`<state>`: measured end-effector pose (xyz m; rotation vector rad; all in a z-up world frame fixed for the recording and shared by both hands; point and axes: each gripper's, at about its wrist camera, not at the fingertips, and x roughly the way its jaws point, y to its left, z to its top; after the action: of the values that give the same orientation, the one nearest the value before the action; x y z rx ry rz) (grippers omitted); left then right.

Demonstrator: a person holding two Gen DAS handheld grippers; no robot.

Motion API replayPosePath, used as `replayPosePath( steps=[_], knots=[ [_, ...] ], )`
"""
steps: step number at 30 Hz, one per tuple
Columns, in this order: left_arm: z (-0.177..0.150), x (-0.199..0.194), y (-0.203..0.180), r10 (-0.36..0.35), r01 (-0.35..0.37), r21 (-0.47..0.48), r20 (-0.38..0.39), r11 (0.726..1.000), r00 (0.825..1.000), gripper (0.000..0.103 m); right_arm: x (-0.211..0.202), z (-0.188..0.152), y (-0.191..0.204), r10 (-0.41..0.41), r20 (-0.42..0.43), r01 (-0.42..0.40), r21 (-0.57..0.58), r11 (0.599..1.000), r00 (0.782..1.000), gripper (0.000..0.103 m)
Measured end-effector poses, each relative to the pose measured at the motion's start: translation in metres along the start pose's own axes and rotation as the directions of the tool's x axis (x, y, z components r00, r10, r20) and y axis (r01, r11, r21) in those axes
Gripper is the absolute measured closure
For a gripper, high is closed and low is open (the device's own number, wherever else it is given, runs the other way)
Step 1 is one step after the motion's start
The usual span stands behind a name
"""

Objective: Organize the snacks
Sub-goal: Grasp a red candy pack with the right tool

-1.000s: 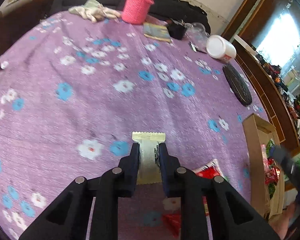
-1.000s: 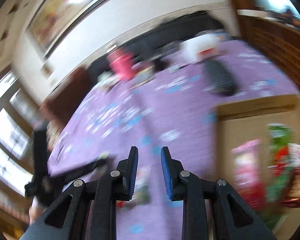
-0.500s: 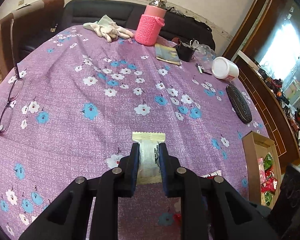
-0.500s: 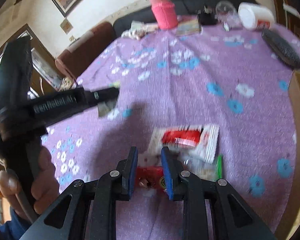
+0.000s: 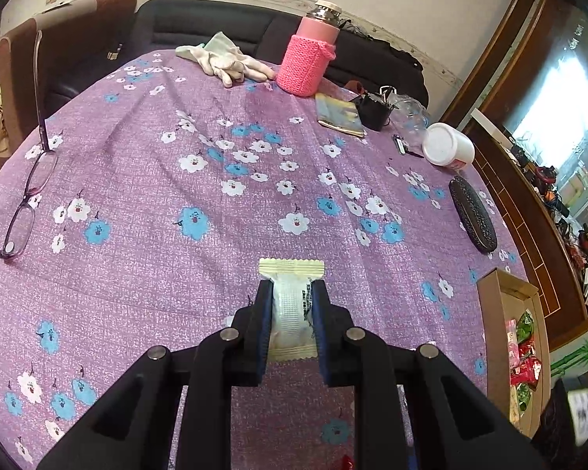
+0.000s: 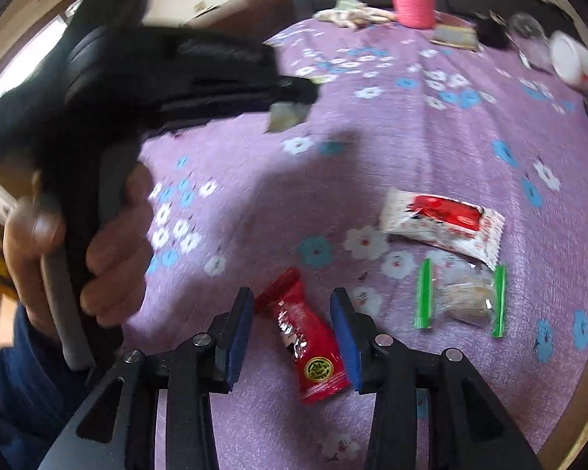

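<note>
Red snack packet (image 6: 305,337) — right gripper (image 6: 292,337) jaws now spread around it

Your left gripper (image 6: 294,94) is motion-blurred in the right wrist view, and the pale packet (image 6: 286,115) it carries is smeared, print unreadable. Your left hand (image 6: 98,243) is blurred too. In the left wrist view the cardboard box (image 5: 490,333) is cut by the dark right-hand shape; its snacks are too small to name. A red wrapper (image 5: 347,462) is cut off at the bottom edge. The white tub (image 6: 576,62) is blurred.
</note>
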<state>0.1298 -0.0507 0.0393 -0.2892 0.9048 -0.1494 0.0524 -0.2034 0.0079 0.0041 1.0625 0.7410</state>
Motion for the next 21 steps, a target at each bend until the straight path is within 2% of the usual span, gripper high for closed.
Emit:
replayPosePath(
  steps=[2, 6, 7, 8, 10, 14, 15, 16, 18, 21],
  knots=[
    [0.0, 0.0, 0.001, -0.002, 0.002, -0.004, -0.003, 1.0, 1.0, 0.084, 0.0, -0.004, 0.007, 0.006, -0.015, -0.007, -0.054, 0.999, 1.0, 0.057],
    [0.0, 0.0, 0.002, -0.004, 0.004, -0.007, -0.001, 1.0, 1.0, 0.084, -0.002, -0.012, 0.015, -0.045, -0.023, 0.042, -0.127, 0.991, 0.999, 0.057],
    [0.0, 0.0, 0.001, -0.004, 0.004, -0.006, 0.0, 1.0, 1.0, 0.084, -0.003, -0.014, 0.017, -0.061, -0.023, 0.057, -0.146, 0.988, 0.998, 0.061],
    [0.0, 0.0, 0.001, -0.004, 0.004, -0.005, -0.001, 1.0, 1.0, 0.084, -0.003, -0.015, 0.016, -0.073, -0.02, 0.07, -0.151, 0.986, 0.997, 0.07],
    [0.0, 0.001, -0.001, -0.004, 0.004, 0.0, -0.003, 1.0, 1.0, 0.084, -0.001, -0.014, 0.015, -0.094, -0.005, 0.092, -0.145, 0.985, 0.996, 0.078],
    [-0.002, 0.001, -0.004, -0.01, 0.01, 0.011, -0.003, 1.0, 1.0, 0.084, -0.016, -0.007, 0.004, -0.113, 0.093, 0.12, -0.065, 0.991, 0.989, 0.083],
    [-0.002, 0.0, -0.005, -0.015, 0.015, 0.013, 0.0, 1.0, 1.0, 0.084, -0.025, -0.004, -0.002, -0.124, 0.14, 0.129, -0.026, 0.991, 0.982, 0.084],
    [-0.002, 0.0, -0.006, -0.019, 0.019, 0.017, 0.003, 1.0, 1.0, 0.084, -0.031, -0.002, -0.009, -0.142, 0.176, 0.139, 0.029, 0.99, 0.974, 0.09],
    [-0.003, 0.0, -0.008, -0.018, 0.018, 0.024, 0.008, 1.0, 1.0, 0.084, -0.042, 0.0, -0.023, -0.184, 0.233, 0.162, 0.112, 0.98, 0.955, 0.09],
    [-0.005, 0.0, -0.013, -0.024, 0.023, 0.039, 0.005, 0.999, 1.0, 0.084, -0.055, -0.002, -0.039, -0.216, 0.282, 0.161, 0.206, 0.965, 0.935, 0.094]
  ],
)
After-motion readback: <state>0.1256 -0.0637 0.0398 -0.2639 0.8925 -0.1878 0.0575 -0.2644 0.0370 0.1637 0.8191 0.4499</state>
